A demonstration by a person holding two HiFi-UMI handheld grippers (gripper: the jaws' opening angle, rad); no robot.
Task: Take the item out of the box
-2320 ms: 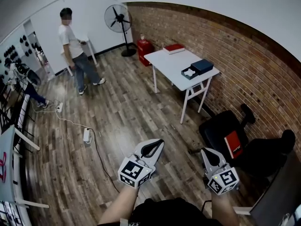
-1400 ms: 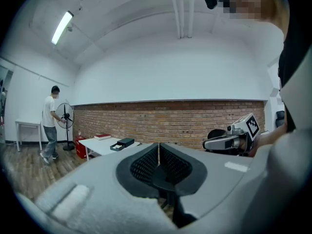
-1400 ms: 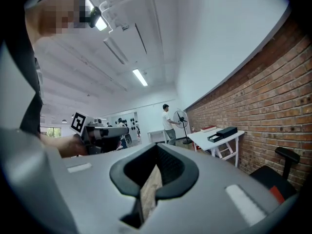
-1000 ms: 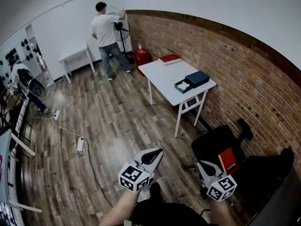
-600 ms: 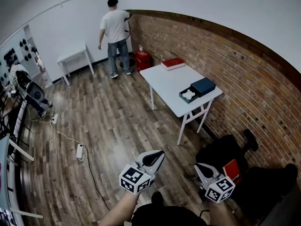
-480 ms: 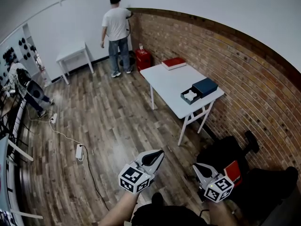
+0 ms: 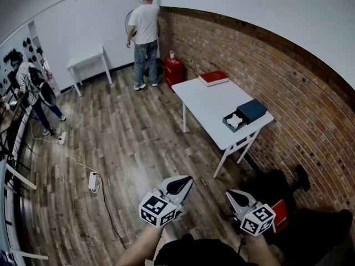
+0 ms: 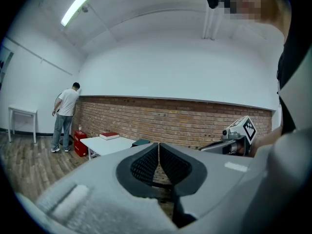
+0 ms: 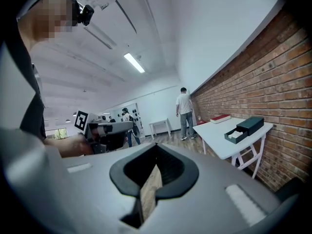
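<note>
Left tongs: held low in front of the body, over the wood floor. The pads are pressed together and there is nothing between them.

Right tongs: beside the left pair, tips also pressed together and empty.

Both pairs are well apart from the desk, which stands against the brick wall.

Box: open, near the desk's edge on the wall side. A white item lies inside it. A dark blue lid lies just beside the box, toward the wall.

A red book lies flat at the desk's far end, well apart from the box.

A person in a white shirt and jeans stands at the far corner of the room, back turned.
</note>
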